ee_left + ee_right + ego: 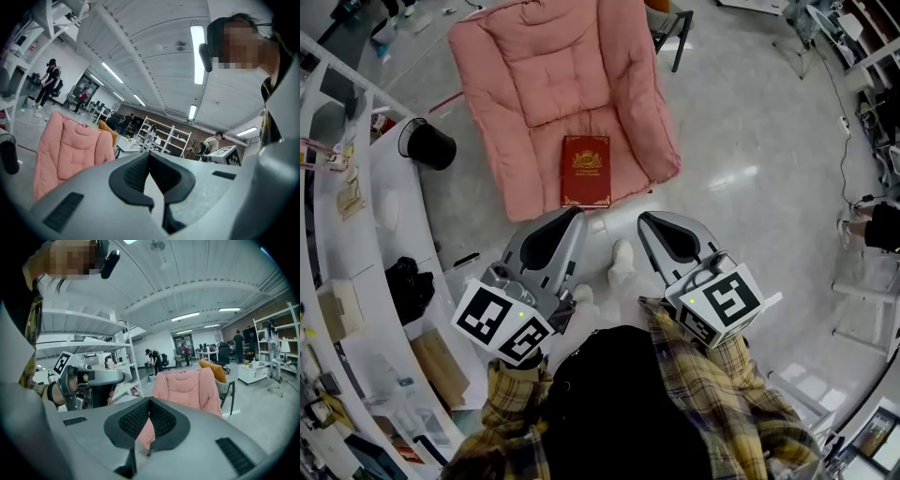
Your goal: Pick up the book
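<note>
A dark red book [586, 171] with gold print lies flat on the front of the seat of a pink padded armchair [534, 66]. Both grippers hover side by side in front of the chair, short of the book and pointing toward it. My left gripper [578, 214] is shut with nothing in it, and so is my right gripper [643, 218]. In the left gripper view the closed jaws [149, 154] point past the armchair [70, 150]. In the right gripper view the closed jaws [149, 400] face the armchair [187, 387]. The book is hidden in both gripper views.
A black bin [427, 143] stands left of the armchair. A white curved desk [356, 272] with a black bag [408, 286] and clutter runs along the left. A dark chair [670, 28] is behind the armchair. The person's white shoes [622, 261] are between the grippers.
</note>
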